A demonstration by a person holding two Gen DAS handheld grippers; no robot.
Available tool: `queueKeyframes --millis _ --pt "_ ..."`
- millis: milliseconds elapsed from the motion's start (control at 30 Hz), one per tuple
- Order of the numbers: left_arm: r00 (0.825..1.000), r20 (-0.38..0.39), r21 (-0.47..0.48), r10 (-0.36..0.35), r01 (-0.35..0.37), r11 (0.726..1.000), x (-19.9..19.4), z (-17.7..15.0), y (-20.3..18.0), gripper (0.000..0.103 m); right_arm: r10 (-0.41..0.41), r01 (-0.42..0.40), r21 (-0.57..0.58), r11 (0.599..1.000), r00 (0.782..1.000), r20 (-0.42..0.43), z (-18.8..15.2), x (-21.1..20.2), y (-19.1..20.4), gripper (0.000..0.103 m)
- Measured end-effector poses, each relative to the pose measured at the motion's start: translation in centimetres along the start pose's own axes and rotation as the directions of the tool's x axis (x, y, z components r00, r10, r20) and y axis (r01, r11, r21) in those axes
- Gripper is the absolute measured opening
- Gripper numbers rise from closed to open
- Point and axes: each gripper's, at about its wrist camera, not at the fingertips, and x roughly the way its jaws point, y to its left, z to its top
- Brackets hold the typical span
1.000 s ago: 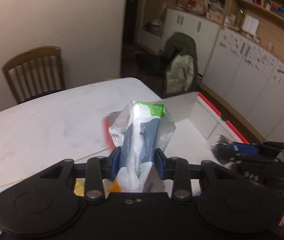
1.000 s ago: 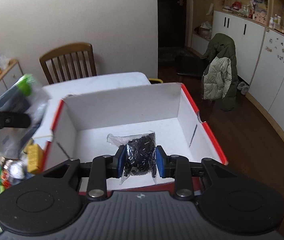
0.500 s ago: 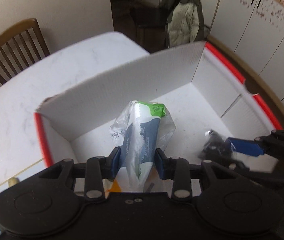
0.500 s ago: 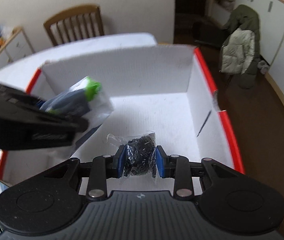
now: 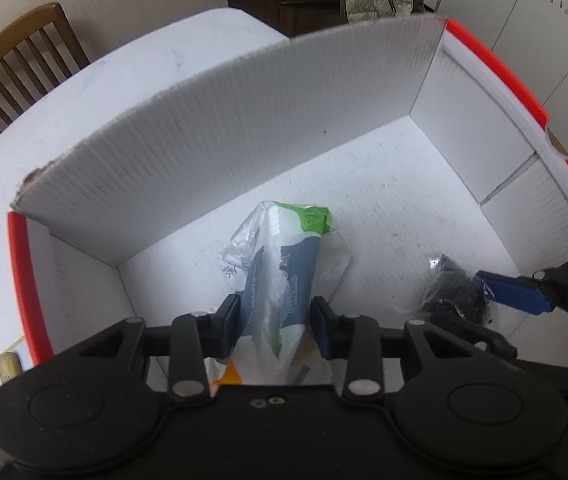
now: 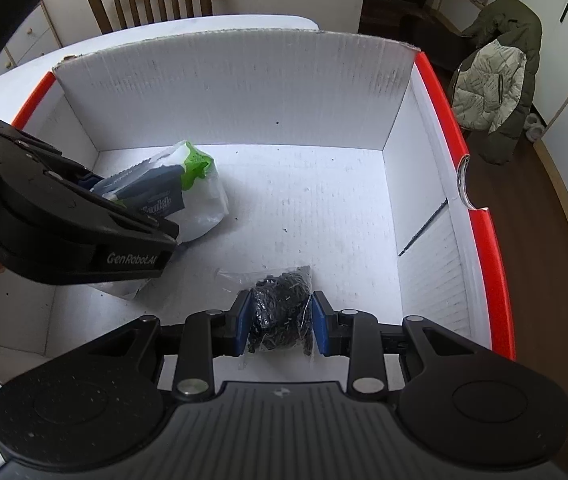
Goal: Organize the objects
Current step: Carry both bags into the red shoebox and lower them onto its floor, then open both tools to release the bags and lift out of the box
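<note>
The left gripper (image 5: 275, 326) reaches into the white corrugated box (image 6: 243, 92) with red rims, its jaws pinching a crinkled plastic bag (image 5: 288, 272) printed in slate blue and white with a green top end, which points toward the far wall. Just to its right inside the box, the right gripper (image 6: 279, 324) has its jaws clamped on a small clear packet of tiny black pieces (image 6: 279, 312), low over the box floor. The box sits on a white tabletop (image 5: 103, 92).
</note>
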Motion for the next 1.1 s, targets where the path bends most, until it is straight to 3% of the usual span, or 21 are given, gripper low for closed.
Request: queueKeyframes --millis 267,367,467,533,600,867,1100 --pt "0.999 -0.018 0.006 0.027 -0.027 1.0 0.1 -0.1 -0.4 0.041 0.02 -0.021 0.026 0.999 1.0 0.02 -0.3 -0.1 -0.8 0.031" --pt "1.0 -0.008 -0.004 0.028 -0.028 1.0 -0.3 -0.2 -0.2 0.047 0.034 -0.036 0.045 0.998 0.999 0.038 -0.4 -0.5 -1.2 0.031" --pt "0.999 0.029 0.002 0.032 -0.032 0.999 -1.3 -0.4 -0.3 0.054 0.03 -0.032 0.033 0.999 0.998 0.064 -0.6 -1.3 -1.2 0.034" --pt "0.999 0.043 0.006 0.024 -0.025 1.0 -2.0 -0.7 -0.2 0.057 0.037 -0.04 0.028 0.999 0.995 0.088 -0.7 -2.0 -1.2 0.043" --pt "0.998 0.064 0.01 0.028 -0.029 1.0 -2.8 -1.1 -0.2 0.066 0.043 -0.046 0.025 0.999 0.993 0.112 -0.7 -2.9 -1.2 0.05" --pt "0.989 0.142 -0.017 0.037 -0.035 0.999 -6.7 -2.0 0.3 0.073 0.07 -0.075 0.023 0.997 0.981 0.181 -1.4 -7.1 -1.0 0.051" --pt "0.966 0.259 -0.051 0.003 0.01 0.999 -11.7 -4.9 1.9 0.073 0.096 -0.101 0.007 0.995 0.962 0.255 -2.8 -11.8 0.6 0.051"
